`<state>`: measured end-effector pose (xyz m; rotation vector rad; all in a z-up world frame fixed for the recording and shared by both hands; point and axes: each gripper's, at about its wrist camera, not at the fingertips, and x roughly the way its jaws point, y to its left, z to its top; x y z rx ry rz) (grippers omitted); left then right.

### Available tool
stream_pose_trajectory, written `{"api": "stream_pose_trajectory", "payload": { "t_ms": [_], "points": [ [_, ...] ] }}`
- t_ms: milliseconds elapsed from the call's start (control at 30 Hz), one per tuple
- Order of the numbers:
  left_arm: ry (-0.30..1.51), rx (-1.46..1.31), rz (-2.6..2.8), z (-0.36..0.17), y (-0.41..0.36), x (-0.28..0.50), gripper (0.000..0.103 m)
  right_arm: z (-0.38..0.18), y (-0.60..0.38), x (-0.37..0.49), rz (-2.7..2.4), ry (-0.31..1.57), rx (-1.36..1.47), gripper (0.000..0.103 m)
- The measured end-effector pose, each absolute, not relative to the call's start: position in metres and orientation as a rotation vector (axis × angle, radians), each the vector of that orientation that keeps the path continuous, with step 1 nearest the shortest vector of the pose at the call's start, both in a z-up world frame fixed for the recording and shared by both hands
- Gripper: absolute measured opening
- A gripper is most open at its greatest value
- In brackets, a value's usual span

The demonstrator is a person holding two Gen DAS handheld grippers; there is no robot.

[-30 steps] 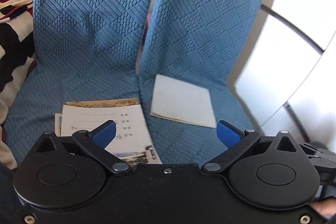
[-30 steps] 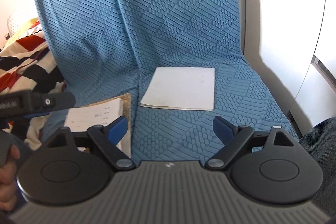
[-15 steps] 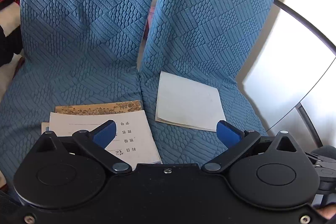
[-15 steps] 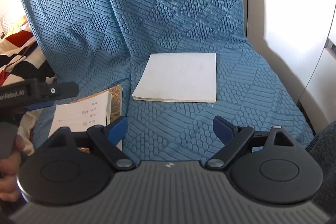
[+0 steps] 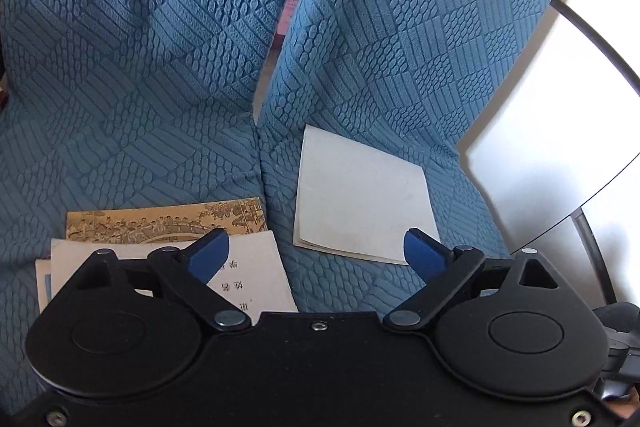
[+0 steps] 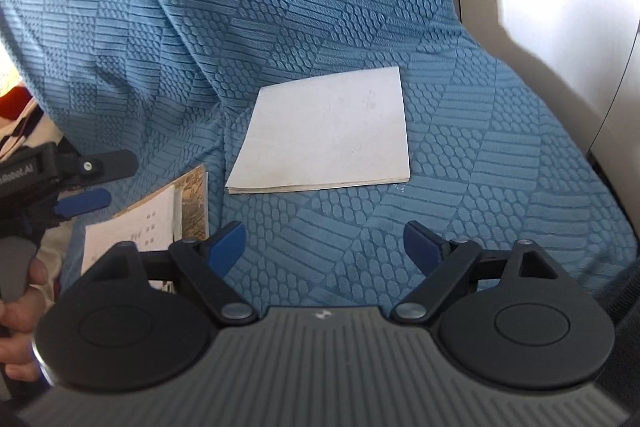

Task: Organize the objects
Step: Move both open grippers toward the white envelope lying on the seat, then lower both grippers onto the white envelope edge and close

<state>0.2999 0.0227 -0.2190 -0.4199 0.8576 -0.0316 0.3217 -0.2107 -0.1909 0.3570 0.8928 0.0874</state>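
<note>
A plain white booklet (image 5: 360, 199) (image 6: 328, 135) lies flat on the right-hand blue seat cushion. On the left cushion sits a small stack: a white booklet with printed characters (image 5: 252, 271) (image 6: 136, 227) on top of a tan illustrated one (image 5: 160, 221) (image 6: 194, 203). My left gripper (image 5: 316, 255) hovers above the gap between the stack and the white booklet, its jaws closing with nothing between them. My right gripper (image 6: 324, 247) hangs over bare cushion just in front of the white booklet, jaws also closing on nothing. The left gripper's fingers (image 6: 80, 201) show at the left edge of the right wrist view.
Two blue textured seat backs (image 5: 160, 27) rise behind the cushions, with a narrow gap between them. A white panel (image 5: 560, 155) stands to the right. A red, black and white patterned cloth (image 6: 20, 111) lies at far left. A hand (image 6: 16, 307) holds the left gripper's handle.
Both grippers have moved forward and down toward the seat, so the booklets look larger and nearer. Both pairs of jaws have narrowed slightly.
</note>
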Motion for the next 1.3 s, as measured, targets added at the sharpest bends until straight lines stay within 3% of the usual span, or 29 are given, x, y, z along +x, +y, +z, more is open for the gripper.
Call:
{"api": "stream_pose_trajectory", "payload": {
  "t_ms": [500, 533, 600, 700, 833, 900, 967, 1300],
  "points": [
    [0.961, -0.542, -0.072, -0.262, 0.055, 0.352, 0.061, -0.21, -0.219, 0.361, 0.064, 0.95, 0.434, 0.072],
    [0.965, -0.553, -0.086, -0.264, 0.055, 0.354, 0.055, -0.211, -0.222, 0.364, 0.062, 0.954, 0.453, 0.069],
    [0.97, -0.579, -0.117, -0.268, 0.056, 0.359, 0.046, -0.215, -0.227, 0.369, 0.052, 0.968, 0.483, 0.053],
    [0.985, -0.616, -0.161, -0.276, 0.056, 0.368, 0.04, -0.222, -0.234, 0.376, 0.046, 0.982, 0.549, 0.043],
    [1.019, -0.646, -0.181, -0.288, 0.059, 0.381, 0.036, -0.224, -0.248, 0.387, 0.0, 0.968, 0.593, 0.041],
    [1.047, -0.641, -0.192, -0.294, 0.059, 0.389, 0.025, -0.231, -0.261, 0.392, -0.011, 0.99, 0.68, 0.042],
    [1.071, -0.639, -0.203, -0.299, 0.058, 0.395, 0.021, -0.238, -0.272, 0.396, -0.036, 1.012, 0.737, 0.042],
    [1.137, -0.526, -0.164, -0.314, 0.043, 0.408, 0.019, -0.252, -0.288, 0.402, -0.13, 1.025, 0.73, 0.042]
  ]
}}
